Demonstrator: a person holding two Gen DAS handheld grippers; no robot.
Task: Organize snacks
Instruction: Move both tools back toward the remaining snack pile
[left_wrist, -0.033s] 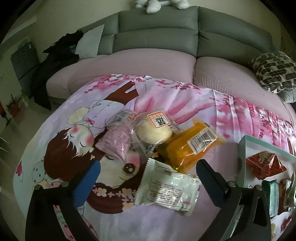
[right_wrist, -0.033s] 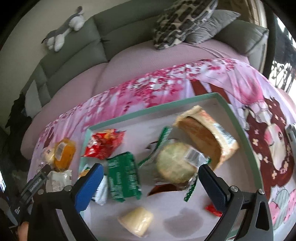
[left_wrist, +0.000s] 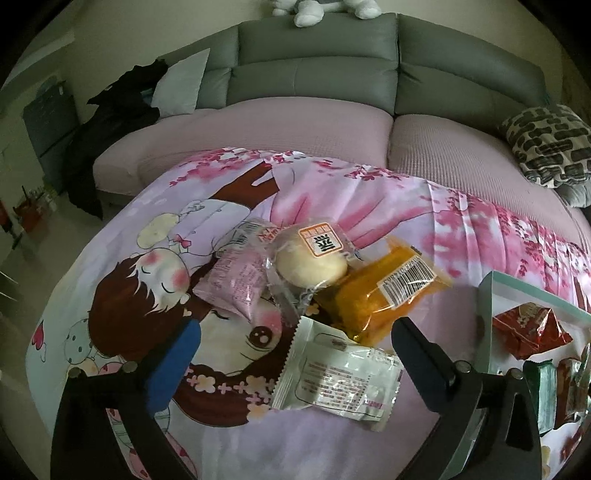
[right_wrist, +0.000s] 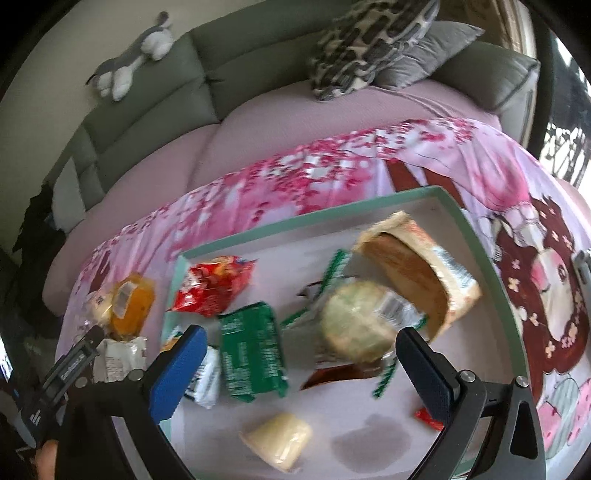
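1. Left gripper (left_wrist: 295, 354) jaws are opening, empty; a white packet (left_wrist: 338, 378) lies between them, beside the tray (left_wrist: 485, 291).
2. Right gripper (right_wrist: 301, 360) jaws are opening, gripping nothing; a round green-wrapped cake (right_wrist: 356, 321) lies between them in the tray, likely just dropped.

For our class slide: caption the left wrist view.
Opening left claw above a white packet; three more snacks beyond.

A grey sofa (left_wrist: 314, 74) with pinkish seat cushions (left_wrist: 258, 136) fills the background. A white and grey plush toy (right_wrist: 129, 62) lies along its backrest. A black-and-cream patterned pillow (left_wrist: 546, 144) rests at one end, with a plain grey pillow (right_wrist: 424, 55) just behind it. At the other end lie a pale cushion (left_wrist: 181, 88) and dark clothing (left_wrist: 107, 129). A pink cartoon-print cloth (left_wrist: 147, 295) covers the surface.
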